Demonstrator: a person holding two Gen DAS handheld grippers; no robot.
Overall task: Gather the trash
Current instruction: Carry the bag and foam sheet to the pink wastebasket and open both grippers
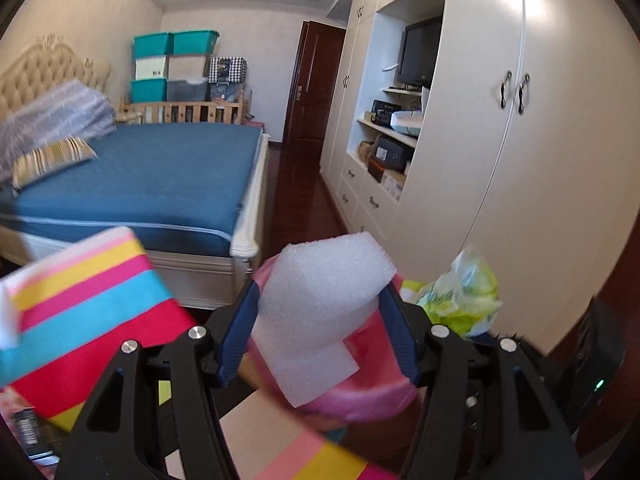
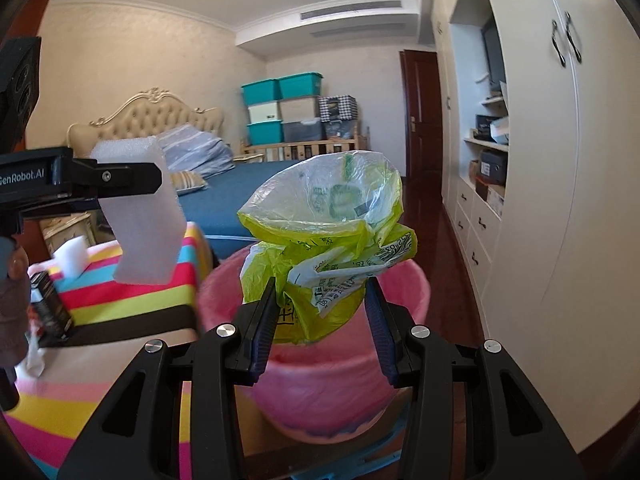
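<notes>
Both sets of jaws were clamped on trash: the left gripper held a white foam block and the right gripper held a crumpled yellow-green plastic bag, each raised over the pink-lined trash bin. That bin stood on the floor just beside the near corner of the striped surface, with the blue bed beyond it and the white wardrobe along the right. In the right wrist view the foam hung past the bin's left rim, over the corner of the surface, so a release there would likely have dropped it on the cloth or down the gap rather than inside; foam is light and would bounce off a rim. The bag sat more squarely over the opening, but its wide, puffed top looked apt to catch air, drift, or snag on a pad as the jaws parted. With both grippers crowding one opening, their arms could knock together, or brush the loose pink liner and pull it off the rim. Open room lay to the right, between bin and wardrobe, and straight up; the left side was hemmed by the surface's edge, where a second small foam piece and a dark box rested near its left edge, still to be collected if they are trash.
</notes>
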